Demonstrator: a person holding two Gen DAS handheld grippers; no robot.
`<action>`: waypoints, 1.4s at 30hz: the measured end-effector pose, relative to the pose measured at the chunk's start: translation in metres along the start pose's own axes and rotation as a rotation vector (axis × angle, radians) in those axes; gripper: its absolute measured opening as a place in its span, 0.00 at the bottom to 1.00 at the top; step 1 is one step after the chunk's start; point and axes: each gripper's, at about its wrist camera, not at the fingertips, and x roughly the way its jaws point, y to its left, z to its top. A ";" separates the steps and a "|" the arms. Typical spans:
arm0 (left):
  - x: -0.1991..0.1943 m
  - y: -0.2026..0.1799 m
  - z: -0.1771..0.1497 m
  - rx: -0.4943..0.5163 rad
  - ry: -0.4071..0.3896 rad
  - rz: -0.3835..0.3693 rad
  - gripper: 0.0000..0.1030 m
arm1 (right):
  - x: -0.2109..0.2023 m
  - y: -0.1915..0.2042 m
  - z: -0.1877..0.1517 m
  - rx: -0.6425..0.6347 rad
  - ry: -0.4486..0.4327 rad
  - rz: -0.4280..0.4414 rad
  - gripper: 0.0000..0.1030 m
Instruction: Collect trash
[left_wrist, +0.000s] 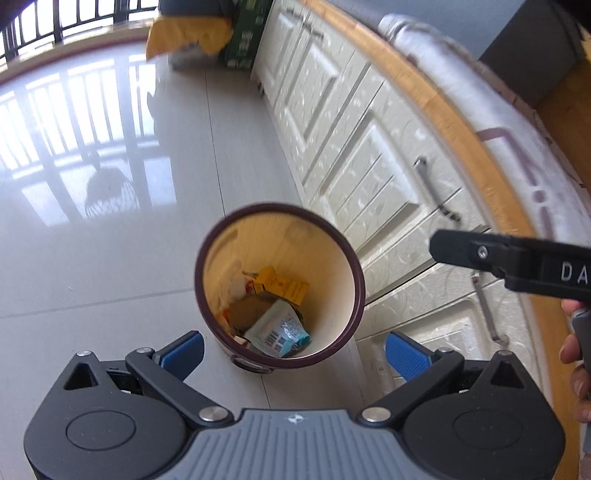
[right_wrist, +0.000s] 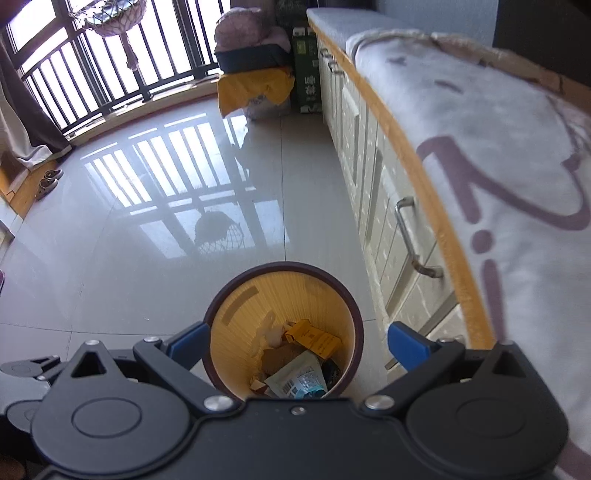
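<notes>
A round bin (left_wrist: 354, 280) with a dark brown rim and pale yellow inside stands on the tiled floor beside the cabinets. It holds trash: a yellow box (left_wrist: 284, 286), a white and teal packet (left_wrist: 277, 330), brown paper and white scraps. My left gripper (left_wrist: 293, 350) is open and empty above the bin's near rim. My right gripper (right_wrist: 297, 341) is open and empty, also above the bin (right_wrist: 221, 314). The same yellow box (right_wrist: 314, 339) and packet (right_wrist: 299, 376) show in the right wrist view. The right gripper's black finger (left_wrist: 480, 254) reaches in from the right in the left wrist view.
Cream cabinets (right_wrist: 373, 184) with metal handles run along the right, topped by a wooden counter with a white cloth (right_wrist: 498, 147). A yellow-draped stand (right_wrist: 255, 88) and a green box (right_wrist: 306, 70) stand at the far end. Shiny floor tiles (right_wrist: 147, 221) reach to the railed window. Shoes (right_wrist: 48, 181) lie at the far left.
</notes>
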 end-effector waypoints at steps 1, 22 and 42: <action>-0.009 -0.001 -0.001 0.006 -0.016 0.003 1.00 | -0.009 0.001 -0.001 -0.006 -0.011 -0.005 1.00; -0.169 -0.058 -0.034 0.124 -0.285 0.093 1.00 | -0.180 -0.013 -0.049 -0.001 -0.192 -0.100 1.00; -0.229 -0.092 -0.070 0.172 -0.382 0.140 1.00 | -0.260 -0.026 -0.100 0.021 -0.275 -0.171 1.00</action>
